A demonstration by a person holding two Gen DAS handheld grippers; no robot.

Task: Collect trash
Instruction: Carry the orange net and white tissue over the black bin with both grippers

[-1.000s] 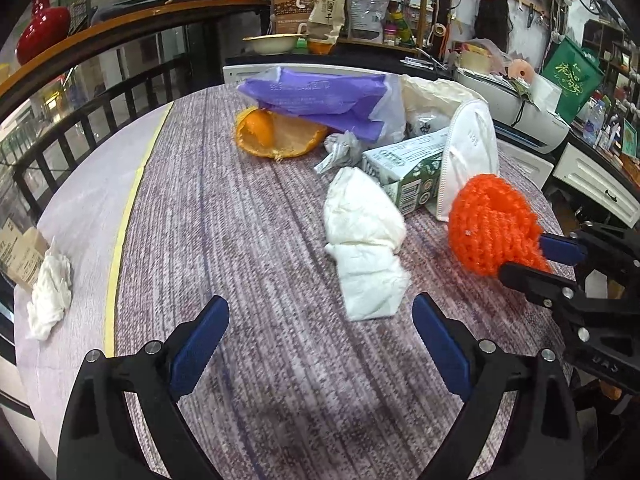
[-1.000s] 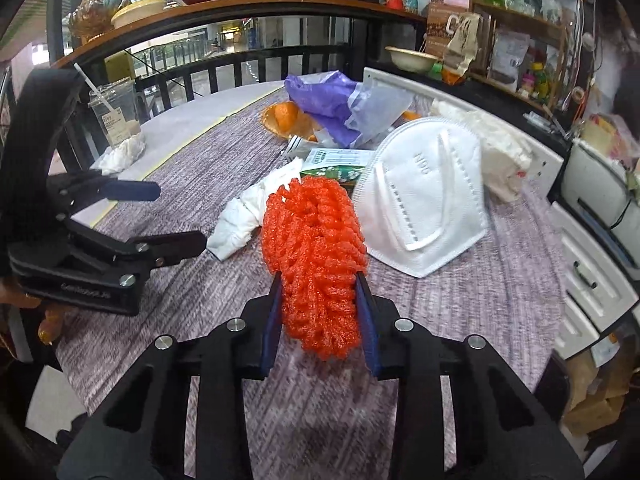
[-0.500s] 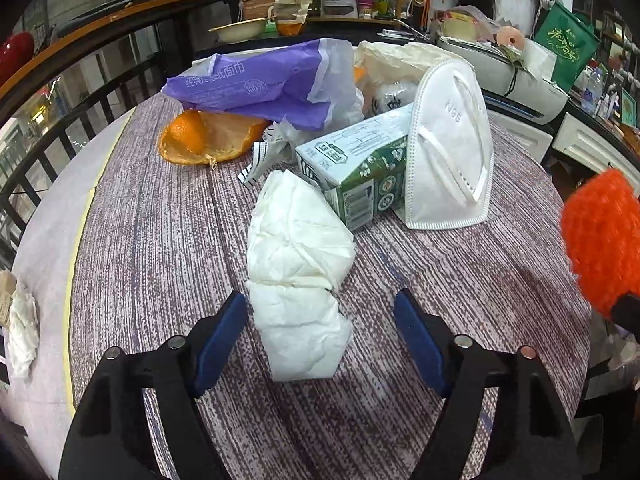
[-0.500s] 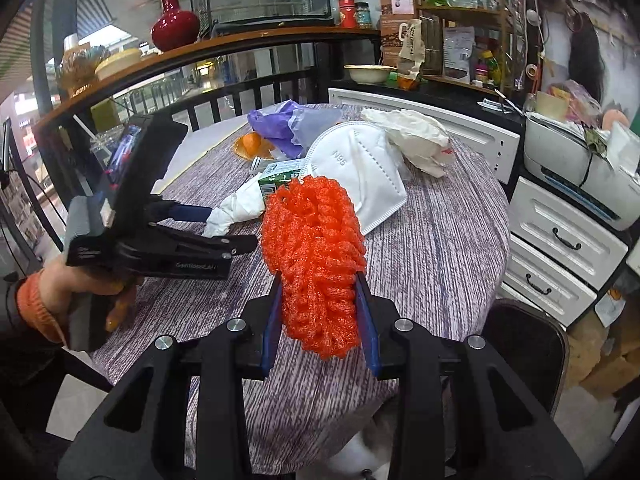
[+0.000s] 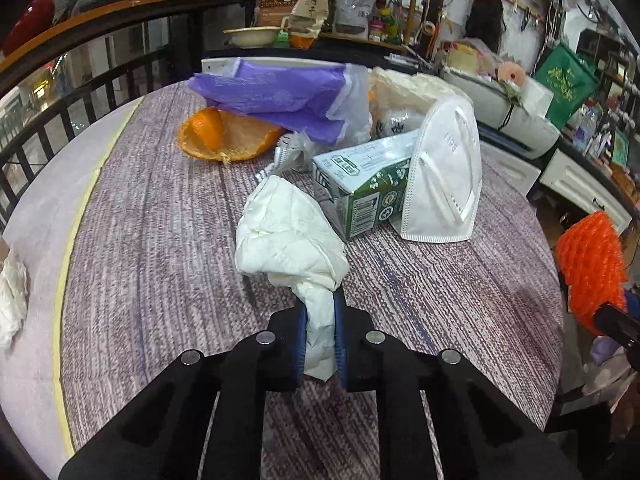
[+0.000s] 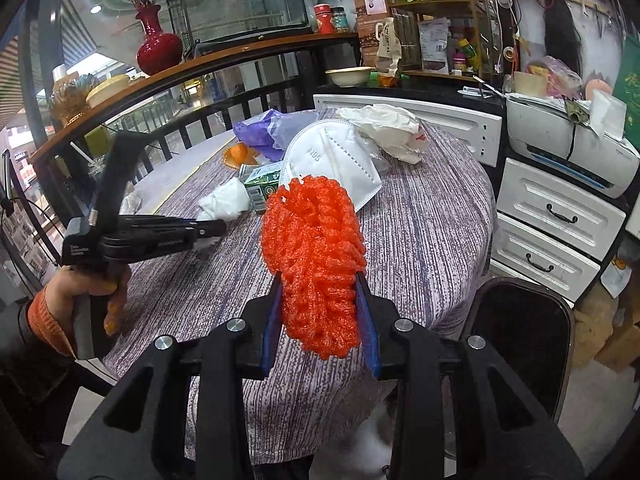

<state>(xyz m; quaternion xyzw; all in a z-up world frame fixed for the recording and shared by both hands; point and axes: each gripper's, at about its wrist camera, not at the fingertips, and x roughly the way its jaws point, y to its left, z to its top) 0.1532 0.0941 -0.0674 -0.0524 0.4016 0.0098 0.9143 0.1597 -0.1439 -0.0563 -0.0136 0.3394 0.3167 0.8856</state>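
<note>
Left gripper clamped on the near end of a crumpled white tissue, its blue pads pressed tight against the twisted paper on the purple-striped tablecloth. Right gripper clamped on an orange foam net, held up off the near edge of the cloth, above a dark chair seat beside the table.

Just behind the tissue, touching it: a green-and-white carton lying on its side. Leaning against the carton's right end: a white N95 mask. Farther back from the carton: orange peel, partly covered by a purple plastic bag, and a crumpled white bag behind the mask. Between carton and purple bag: a scrap of silvery wrapper. Well left of the carton, past the cloth's yellow edge: another wad of white paper.
</note>
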